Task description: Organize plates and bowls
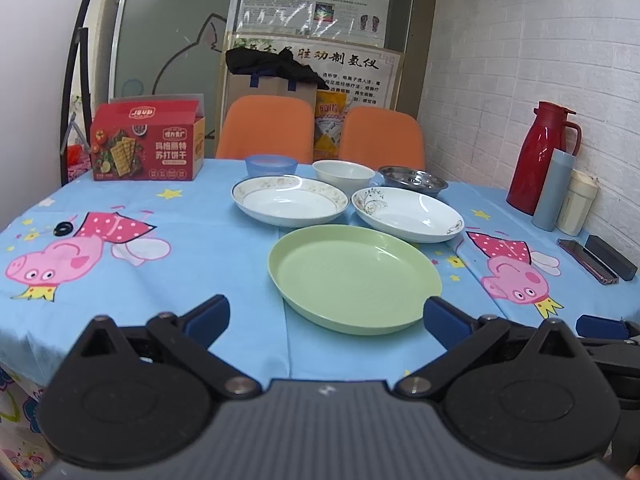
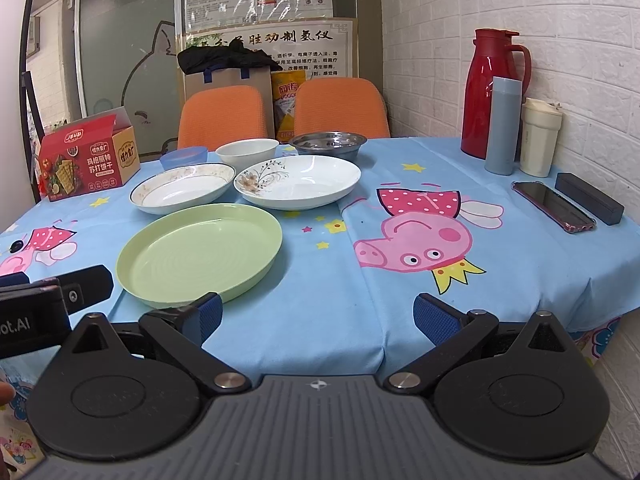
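A green plate (image 1: 352, 280) lies nearest the front edge, also in the right wrist view (image 2: 200, 254). Behind it lie a gold-rimmed white plate (image 1: 290, 200) (image 2: 182, 192) and a flower-patterned white plate (image 1: 408, 214) (image 2: 298, 182). Further back stand a blue bowl (image 1: 271, 165) (image 2: 184, 158), a white bowl (image 1: 344, 176) (image 2: 247, 152) and a steel bowl (image 1: 412, 182) (image 2: 329, 144). My left gripper (image 1: 326, 318) is open and empty, just short of the green plate. My right gripper (image 2: 318, 314) is open and empty over the table's front edge, right of the green plate.
A red cracker box (image 1: 146, 142) stands at the back left. A red thermos (image 2: 492, 92), a blue flask (image 2: 503, 126) and a cream cup (image 2: 540, 138) stand by the right wall, with a phone (image 2: 554, 206) and a black case (image 2: 588, 198) nearby. Two orange chairs (image 1: 266, 126) stand behind the table.
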Available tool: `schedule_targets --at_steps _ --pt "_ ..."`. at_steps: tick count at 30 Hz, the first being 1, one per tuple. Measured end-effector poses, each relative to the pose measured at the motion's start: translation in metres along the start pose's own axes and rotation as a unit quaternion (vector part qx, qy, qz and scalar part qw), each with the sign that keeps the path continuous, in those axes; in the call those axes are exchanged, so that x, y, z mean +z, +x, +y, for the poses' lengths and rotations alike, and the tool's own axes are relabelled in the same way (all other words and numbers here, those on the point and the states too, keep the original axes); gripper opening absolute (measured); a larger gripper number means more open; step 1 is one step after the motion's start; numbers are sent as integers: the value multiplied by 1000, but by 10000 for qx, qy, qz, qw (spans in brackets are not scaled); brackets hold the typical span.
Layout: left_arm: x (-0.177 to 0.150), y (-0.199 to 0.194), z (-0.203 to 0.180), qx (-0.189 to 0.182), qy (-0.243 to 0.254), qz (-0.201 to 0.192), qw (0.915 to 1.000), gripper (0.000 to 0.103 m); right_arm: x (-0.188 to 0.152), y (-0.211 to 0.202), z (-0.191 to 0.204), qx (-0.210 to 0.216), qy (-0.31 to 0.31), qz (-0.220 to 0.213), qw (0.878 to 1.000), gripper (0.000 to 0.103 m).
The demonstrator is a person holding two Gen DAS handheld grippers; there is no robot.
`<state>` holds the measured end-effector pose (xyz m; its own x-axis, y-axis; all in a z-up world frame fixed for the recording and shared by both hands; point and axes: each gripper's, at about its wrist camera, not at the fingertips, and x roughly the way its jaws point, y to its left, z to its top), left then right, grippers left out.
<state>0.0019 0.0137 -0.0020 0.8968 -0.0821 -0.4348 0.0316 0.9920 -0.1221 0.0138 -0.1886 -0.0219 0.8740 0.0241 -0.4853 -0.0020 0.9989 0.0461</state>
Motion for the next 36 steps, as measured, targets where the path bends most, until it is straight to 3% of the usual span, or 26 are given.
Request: schedule_targets --at_steps 29,36 --pt "-1 20 6 68 -87 240 9996 103 -1 13 -7 -20 60 146 9999 103" --pt "15 32 25 82 -170 319 9993 103 1 19 -9 164 54 129 9998 103"
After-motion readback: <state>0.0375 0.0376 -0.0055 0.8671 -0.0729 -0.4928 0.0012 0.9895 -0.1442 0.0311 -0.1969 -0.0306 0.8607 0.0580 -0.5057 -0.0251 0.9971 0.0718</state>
